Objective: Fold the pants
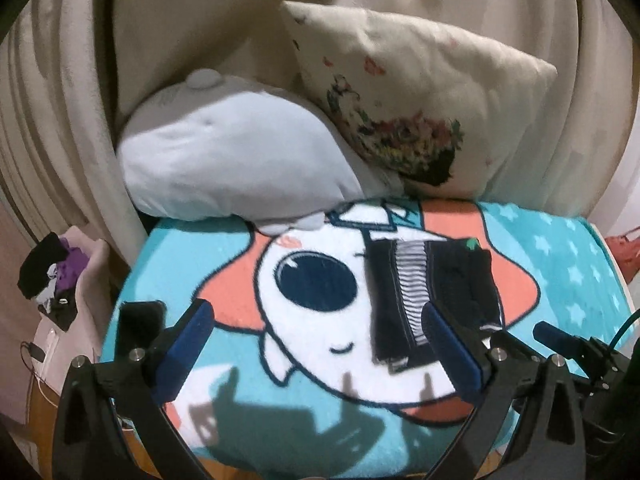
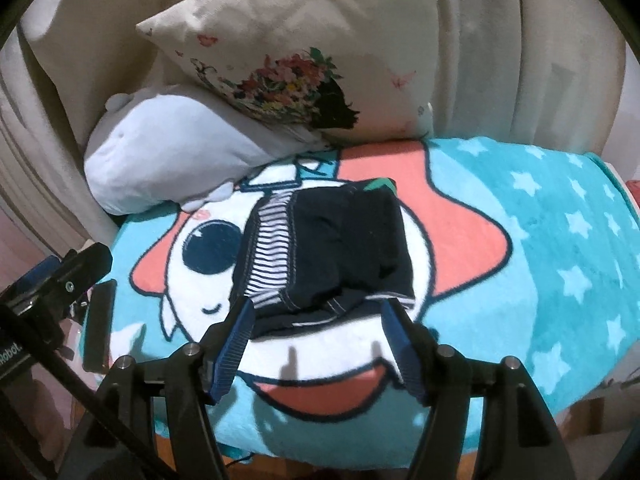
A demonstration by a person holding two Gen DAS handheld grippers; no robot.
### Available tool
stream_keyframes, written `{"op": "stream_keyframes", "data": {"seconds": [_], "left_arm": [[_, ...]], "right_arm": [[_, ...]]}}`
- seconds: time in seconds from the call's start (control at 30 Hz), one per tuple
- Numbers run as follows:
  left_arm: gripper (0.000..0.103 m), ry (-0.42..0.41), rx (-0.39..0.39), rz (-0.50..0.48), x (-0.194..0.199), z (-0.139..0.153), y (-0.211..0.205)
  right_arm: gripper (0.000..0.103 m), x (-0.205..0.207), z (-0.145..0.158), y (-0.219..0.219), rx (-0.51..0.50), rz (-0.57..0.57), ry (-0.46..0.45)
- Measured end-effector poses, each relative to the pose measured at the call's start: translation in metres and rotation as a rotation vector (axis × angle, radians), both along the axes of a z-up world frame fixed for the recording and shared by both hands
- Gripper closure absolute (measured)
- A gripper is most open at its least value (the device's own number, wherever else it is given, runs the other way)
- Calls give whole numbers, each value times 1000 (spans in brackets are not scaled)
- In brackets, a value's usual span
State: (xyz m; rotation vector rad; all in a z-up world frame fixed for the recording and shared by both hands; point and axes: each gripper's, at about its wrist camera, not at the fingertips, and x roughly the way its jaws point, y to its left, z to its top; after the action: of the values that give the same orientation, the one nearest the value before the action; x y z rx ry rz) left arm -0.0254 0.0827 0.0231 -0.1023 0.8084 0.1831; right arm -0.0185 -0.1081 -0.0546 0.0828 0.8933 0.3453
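The folded pants [image 2: 324, 248] lie on the blanket [image 2: 540, 248], just ahead of the right claw [image 2: 320, 328] and between the lines of its two jaws, apart from both. From the left claw [image 1: 320, 332] they lie ahead and to the right, by its right jaw. Beyond the pants, a plush [image 1: 232, 164] lies to the left, and a pillow [image 1: 408, 92] leans to the right, resting on it.

Pants [image 1: 434, 300] corner behind blue pad [image 1: 454, 350]

Fuzzy fleece blanket [image 2: 560, 216] — matt cloth pants [image 2: 352, 240]
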Motion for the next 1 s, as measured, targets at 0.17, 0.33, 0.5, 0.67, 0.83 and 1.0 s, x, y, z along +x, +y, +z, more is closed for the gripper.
{"op": "stream_keyframes", "data": {"seconds": [0.17,0.33,0.5,0.67,0.83,1.0], "left_arm": [[0,37,-34,-39,8,-5,-7],[0,75,-59,-55,15,-12,-10],[0,100,-67,-60,19,-18,-11],[0,120,-85,-61,22,-23,-10],[0,144,-117,-62,25,-28,-7],[0,165,-149,-64,27,-34,-4]], "right_arm": [[31,1,-5,-2,-23,-6,15],[29,4,-6,-3,-48,-19,10],[29,9,-11,-5,-73,-37,23],[28,13,-15,-2,-96,-40,35],[27,14,-20,1,-122,-36,49],[27,16,-22,3,-133,-34,59]]}}
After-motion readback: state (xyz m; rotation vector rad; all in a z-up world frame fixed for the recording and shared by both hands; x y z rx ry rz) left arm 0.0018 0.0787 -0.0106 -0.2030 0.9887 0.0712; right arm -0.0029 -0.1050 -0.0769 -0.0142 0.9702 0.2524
